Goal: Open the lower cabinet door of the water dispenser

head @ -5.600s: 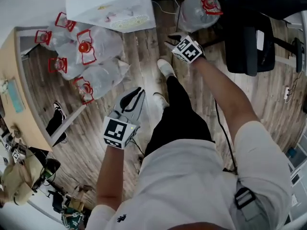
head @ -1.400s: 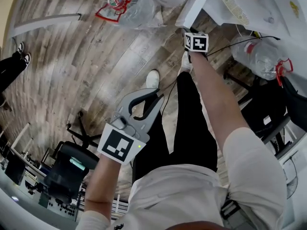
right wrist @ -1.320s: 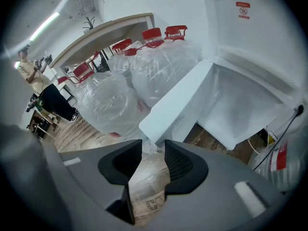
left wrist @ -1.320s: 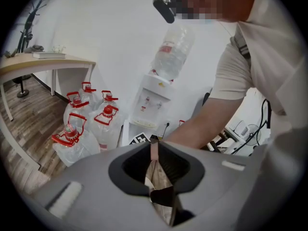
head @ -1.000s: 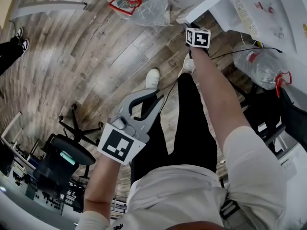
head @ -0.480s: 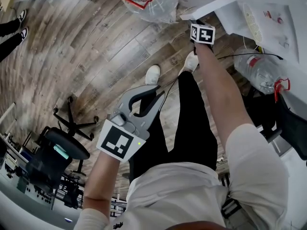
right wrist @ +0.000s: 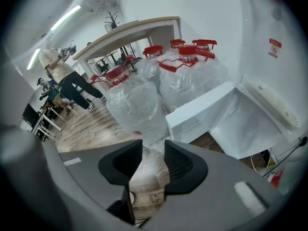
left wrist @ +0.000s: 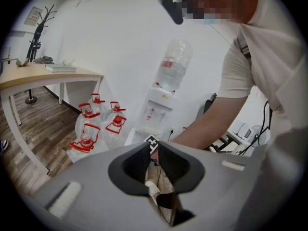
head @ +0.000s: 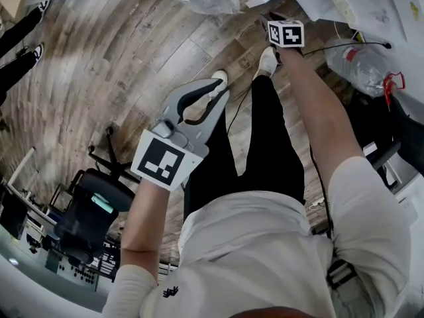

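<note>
One white cabinet door (right wrist: 199,113) open, left gripper (left wrist: 154,148) closed empty, right gripper (right wrist: 153,151) parted empty

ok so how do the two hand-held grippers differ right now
The left hand-held gripper has its jaws together at the tips; the right hand-held gripper has its jaws apart. The left is held over the wood floor beside the person's leg; the right is out by the open lower cabinet door of the water dispenser. Both are empty and carry a marker cube.
</note>
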Demonstrator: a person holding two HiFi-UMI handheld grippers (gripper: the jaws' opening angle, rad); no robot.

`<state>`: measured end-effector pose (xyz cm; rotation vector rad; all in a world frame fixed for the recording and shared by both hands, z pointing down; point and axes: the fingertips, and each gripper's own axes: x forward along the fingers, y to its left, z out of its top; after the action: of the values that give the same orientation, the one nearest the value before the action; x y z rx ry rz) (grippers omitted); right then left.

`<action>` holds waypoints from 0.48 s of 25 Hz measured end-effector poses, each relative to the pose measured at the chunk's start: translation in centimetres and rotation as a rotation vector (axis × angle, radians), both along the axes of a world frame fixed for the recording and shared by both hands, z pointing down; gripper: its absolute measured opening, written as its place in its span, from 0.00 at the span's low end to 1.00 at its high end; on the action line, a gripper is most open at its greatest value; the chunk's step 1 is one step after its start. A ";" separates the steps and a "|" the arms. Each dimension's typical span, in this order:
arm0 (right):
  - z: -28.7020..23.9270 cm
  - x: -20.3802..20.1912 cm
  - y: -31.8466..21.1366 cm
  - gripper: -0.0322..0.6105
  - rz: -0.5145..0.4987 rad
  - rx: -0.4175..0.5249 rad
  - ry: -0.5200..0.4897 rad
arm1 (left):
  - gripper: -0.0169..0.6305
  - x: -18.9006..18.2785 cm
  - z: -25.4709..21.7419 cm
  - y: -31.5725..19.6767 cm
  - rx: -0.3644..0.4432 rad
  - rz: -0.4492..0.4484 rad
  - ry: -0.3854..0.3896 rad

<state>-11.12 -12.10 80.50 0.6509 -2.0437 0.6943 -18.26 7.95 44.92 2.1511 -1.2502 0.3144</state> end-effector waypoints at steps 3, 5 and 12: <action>-3.7 2.0 2.6 0.27 -0.035 0.015 -0.018 | 0.11 1.0 -1.7 0.3 0.035 0.051 -0.014; -6.5 3.6 4.4 0.24 -0.033 0.023 -0.039 | 0.11 1.9 -2.7 0.3 0.068 0.094 -0.020; -16.3 9.5 11.3 0.17 -0.010 0.032 -0.095 | 0.11 5.4 -6.9 0.9 0.132 0.235 -0.041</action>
<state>-1.62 -0.84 64.19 0.6368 -2.1483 0.6997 -12.86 8.80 37.98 2.4220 -1.0662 0.3855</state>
